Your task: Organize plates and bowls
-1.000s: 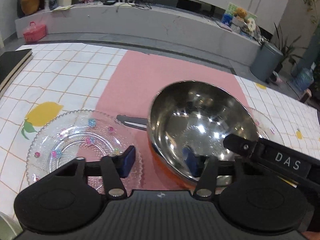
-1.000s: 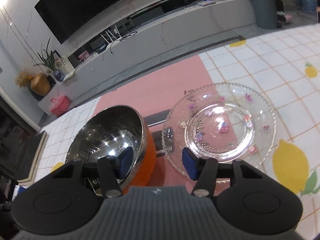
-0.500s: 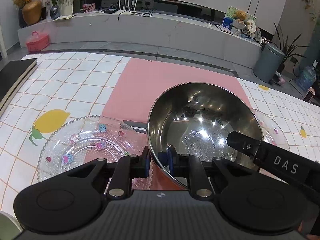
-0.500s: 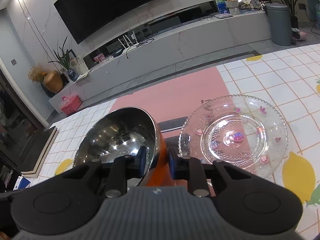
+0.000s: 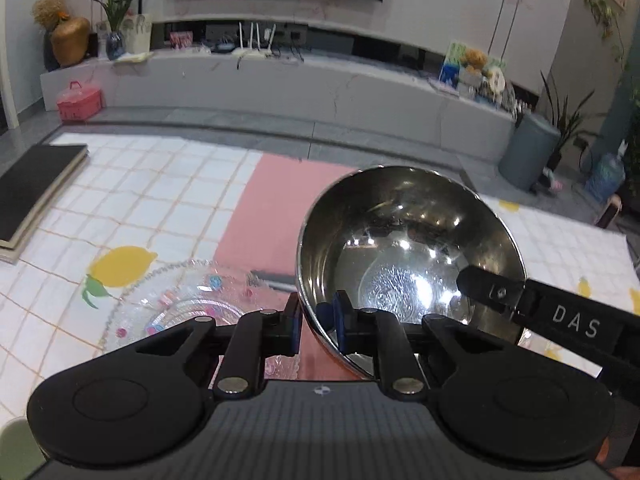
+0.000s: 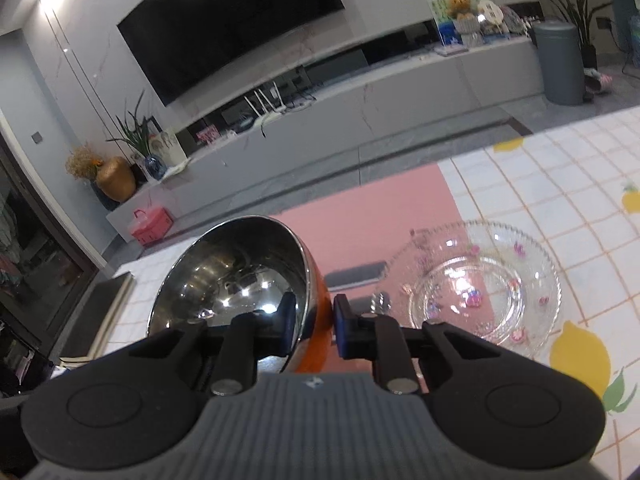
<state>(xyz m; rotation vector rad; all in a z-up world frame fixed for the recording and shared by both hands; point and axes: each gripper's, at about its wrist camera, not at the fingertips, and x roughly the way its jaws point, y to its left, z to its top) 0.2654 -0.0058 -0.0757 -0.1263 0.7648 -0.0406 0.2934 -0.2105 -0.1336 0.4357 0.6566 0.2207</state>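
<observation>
Right gripper lettering: "DAS"

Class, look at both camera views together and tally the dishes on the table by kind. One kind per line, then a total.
Steel bowl with orange outside: 1
Clear glass plates with coloured dots: 2, one beside the left tongs and one beside the right tongs
Total: 3

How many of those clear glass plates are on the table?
2. One glass plate lies left of the steel bowl in the left wrist view; the other glass plate lies right of the bowl in the right wrist view. The bowl may hide more.
</observation>
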